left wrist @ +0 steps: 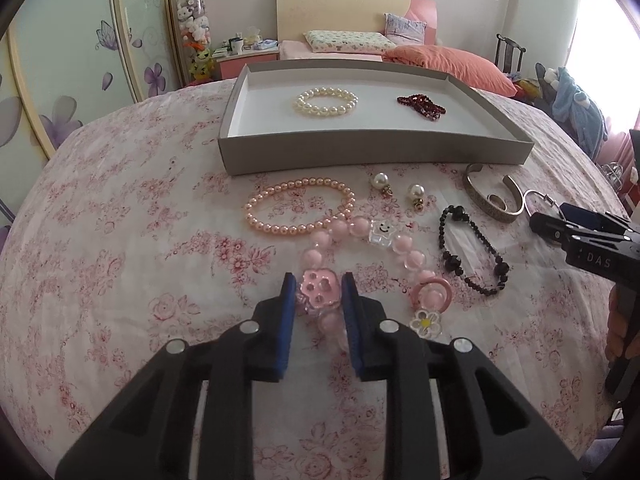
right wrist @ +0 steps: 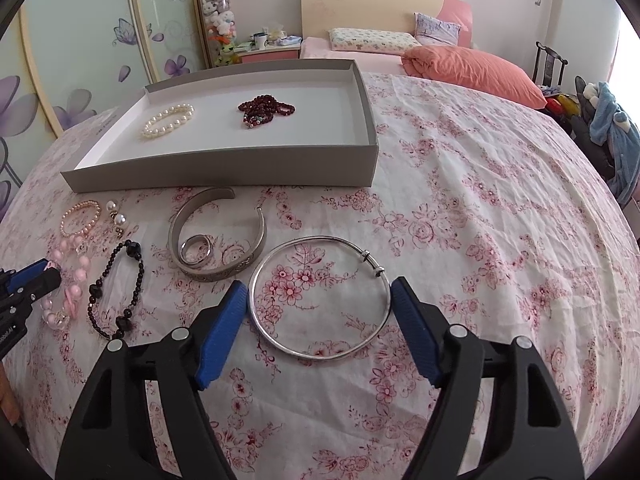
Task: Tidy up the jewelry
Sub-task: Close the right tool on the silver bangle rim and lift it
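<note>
A grey tray [left wrist: 360, 152] [right wrist: 224, 168] holds a white pearl bracelet [left wrist: 326, 102] [right wrist: 168, 120] and a dark red bead bracelet [left wrist: 422, 106] [right wrist: 266, 110]. On the floral cloth lie a chunky pink bead bracelet [left wrist: 404, 250] [right wrist: 76, 276], a small pink pearl bracelet [left wrist: 300, 204], two pearl earrings [left wrist: 380, 180], a black bead bracelet [left wrist: 472, 252] [right wrist: 116, 292], a silver cuff [left wrist: 496, 200] [right wrist: 216, 232] around a ring [right wrist: 196, 250], and a thin silver bangle [right wrist: 320, 296]. My left gripper [left wrist: 319, 292] is closed on the pink bracelet's flower charm. My right gripper [right wrist: 319, 300] is open around the bangle.
The jewelry lies on a round table with a pink floral cloth [right wrist: 480, 240]. Behind it stand a bed with an orange pillow [right wrist: 472, 68], a wardrobe with flower prints [left wrist: 60, 80] and a chair with clothes [right wrist: 612, 132] at the right.
</note>
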`<state>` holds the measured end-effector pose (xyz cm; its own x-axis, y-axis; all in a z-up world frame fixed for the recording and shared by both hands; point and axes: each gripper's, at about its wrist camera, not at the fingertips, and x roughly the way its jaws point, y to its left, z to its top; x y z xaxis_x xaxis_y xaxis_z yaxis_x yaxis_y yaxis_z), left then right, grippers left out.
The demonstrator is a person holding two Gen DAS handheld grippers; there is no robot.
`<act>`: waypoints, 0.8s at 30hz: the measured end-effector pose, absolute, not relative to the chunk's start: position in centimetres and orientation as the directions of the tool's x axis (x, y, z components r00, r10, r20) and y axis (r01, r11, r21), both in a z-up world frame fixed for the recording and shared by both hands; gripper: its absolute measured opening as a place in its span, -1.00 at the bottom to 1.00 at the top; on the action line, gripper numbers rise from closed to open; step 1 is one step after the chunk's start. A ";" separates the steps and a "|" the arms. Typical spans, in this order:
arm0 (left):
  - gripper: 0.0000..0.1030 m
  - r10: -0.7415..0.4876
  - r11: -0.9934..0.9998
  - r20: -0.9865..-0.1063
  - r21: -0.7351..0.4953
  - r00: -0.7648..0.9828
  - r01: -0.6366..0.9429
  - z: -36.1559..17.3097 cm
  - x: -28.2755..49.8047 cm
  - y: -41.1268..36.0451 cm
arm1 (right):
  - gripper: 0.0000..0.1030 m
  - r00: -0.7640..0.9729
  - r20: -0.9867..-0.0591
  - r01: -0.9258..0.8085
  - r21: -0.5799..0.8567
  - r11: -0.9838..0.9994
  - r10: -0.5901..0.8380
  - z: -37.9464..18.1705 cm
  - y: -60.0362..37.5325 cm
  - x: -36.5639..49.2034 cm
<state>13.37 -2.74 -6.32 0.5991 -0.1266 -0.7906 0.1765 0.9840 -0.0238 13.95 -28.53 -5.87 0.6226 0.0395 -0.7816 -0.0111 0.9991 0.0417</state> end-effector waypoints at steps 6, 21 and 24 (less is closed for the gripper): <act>-0.55 -0.136 0.987 -0.786 -0.056 0.603 0.151 -6.1 13.0 -1.5 | 0.42 0.628 -0.776 -0.006 0.078 0.997 0.064 -5.7 -28.8 13.2; -0.54 -0.121 0.990 -0.788 -0.050 0.604 0.133 -6.2 13.0 -0.6 | 0.43 0.622 -0.782 -0.017 0.032 0.999 0.035 -5.8 -28.0 12.7; -0.54 -0.111 0.990 -0.789 -0.035 0.604 0.137 -6.3 13.0 -0.9 | 0.46 0.618 -0.785 -0.013 0.033 0.999 0.034 -5.8 -28.1 12.9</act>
